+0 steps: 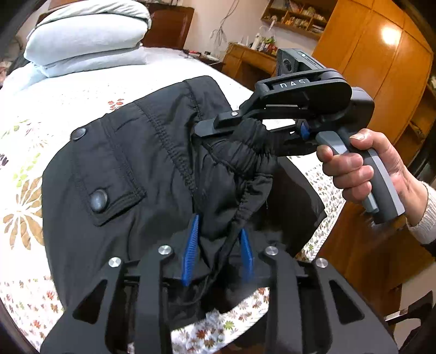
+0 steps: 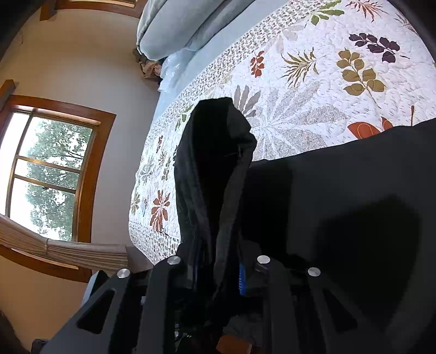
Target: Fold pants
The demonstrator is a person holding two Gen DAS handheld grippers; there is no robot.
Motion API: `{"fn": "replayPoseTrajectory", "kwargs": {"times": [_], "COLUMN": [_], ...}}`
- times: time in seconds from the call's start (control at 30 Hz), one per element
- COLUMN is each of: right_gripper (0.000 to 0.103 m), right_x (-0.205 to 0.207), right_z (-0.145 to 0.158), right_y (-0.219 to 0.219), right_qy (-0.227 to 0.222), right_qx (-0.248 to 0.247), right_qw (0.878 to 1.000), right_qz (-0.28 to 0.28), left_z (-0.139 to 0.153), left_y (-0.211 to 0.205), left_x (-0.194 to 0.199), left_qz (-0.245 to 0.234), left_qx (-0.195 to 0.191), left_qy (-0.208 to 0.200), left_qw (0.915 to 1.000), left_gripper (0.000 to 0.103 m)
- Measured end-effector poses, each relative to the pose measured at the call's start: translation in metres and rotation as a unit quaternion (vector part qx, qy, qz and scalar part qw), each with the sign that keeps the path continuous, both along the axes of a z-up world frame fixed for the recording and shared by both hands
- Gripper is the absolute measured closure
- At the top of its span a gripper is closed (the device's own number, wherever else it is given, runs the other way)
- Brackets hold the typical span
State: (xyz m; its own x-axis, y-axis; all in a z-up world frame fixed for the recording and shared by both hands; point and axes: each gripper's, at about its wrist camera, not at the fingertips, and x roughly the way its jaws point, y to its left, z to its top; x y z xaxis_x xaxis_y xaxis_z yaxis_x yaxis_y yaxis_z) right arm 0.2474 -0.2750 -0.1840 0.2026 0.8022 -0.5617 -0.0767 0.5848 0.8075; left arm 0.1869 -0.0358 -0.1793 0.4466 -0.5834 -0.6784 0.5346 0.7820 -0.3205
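Note:
The black pants (image 1: 141, 163) lie bunched over the flowered bedspread (image 1: 30, 141), with a buttoned pocket flap facing up. My left gripper (image 1: 218, 239) is shut on the pants' waistband, blue pads pinching the cloth and a drawstring. My right gripper (image 1: 229, 128) shows in the left wrist view, shut on the gathered elastic waistband a little farther up, held by a hand (image 1: 362, 163). In the right wrist view the right gripper (image 2: 218, 269) pinches a raised fold of the pants (image 2: 215, 168), and the rest of the pants spreads dark to the right.
Folded pale blue bedding (image 1: 87, 35) is stacked at the head of the bed, and it also shows in the right wrist view (image 2: 179, 24). A wooden wardrobe (image 1: 381, 68) and dresser (image 1: 245, 62) stand to the right. A window (image 2: 46, 174) is beyond the bed's edge.

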Motion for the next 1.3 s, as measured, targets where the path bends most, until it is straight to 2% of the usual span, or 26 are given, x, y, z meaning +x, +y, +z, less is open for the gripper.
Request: {"fn": "replayPoseTrajectory", "kwargs": {"times": [0.13,0.23,0.53,0.7,0.87,0.97,1.03,1.1,1.2,1.3], "right_gripper": [0.085,0.085,0.086,0.087,0.087,0.087,0.087,0.087,0.087,0.087], "right_x": [0.001,-0.001,-0.007,-0.011,-0.015,-0.015,-0.014,-0.011,-0.01,-0.012], "right_z": [-0.002,-0.006,-0.004,0.006,0.015,0.017,0.019,0.022,0.028,0.038], "right_y": [-0.006,-0.012,-0.03,-0.041,-0.05,-0.043,-0.035,-0.024,-0.021,-0.028], "right_qy": [0.0,0.003,0.005,-0.002,-0.009,-0.01,-0.015,-0.022,-0.028,-0.036], "right_qx": [0.013,0.028,0.067,0.084,0.089,0.076,0.065,0.053,0.065,0.073], "right_qw": [1.0,0.999,0.997,0.995,0.994,0.996,0.997,0.998,0.997,0.997], "right_qz": [-0.008,-0.018,-0.043,-0.052,-0.055,-0.041,-0.028,-0.013,-0.013,-0.017], "left_z": [0.012,0.024,0.048,0.047,0.038,0.031,0.027,0.024,0.022,0.022], "left_y": [0.011,0.023,0.05,0.055,0.068,0.084,0.097,0.111,0.127,0.141], "left_x": [-0.006,-0.009,-0.008,-0.004,0.007,0.014,0.017,0.02,0.022,0.024], "left_qz": [0.016,0.034,0.067,0.074,0.097,0.131,0.155,0.179,0.203,0.221], "left_qx": [0.019,0.03,0.06,0.071,0.078,0.086,0.093,0.105,0.116,0.118], "left_qy": [0.007,-0.001,-0.027,-0.032,-0.02,-0.008,-0.002,0.007,0.011,0.018], "left_qw": [0.9997,0.9989,0.9956,0.9942,0.992,0.9877,0.9836,0.9782,0.9722,0.9679], "left_gripper": [0.056,0.053,0.048,0.047,0.046,0.044,0.032,0.026,0.016,0.015]}}
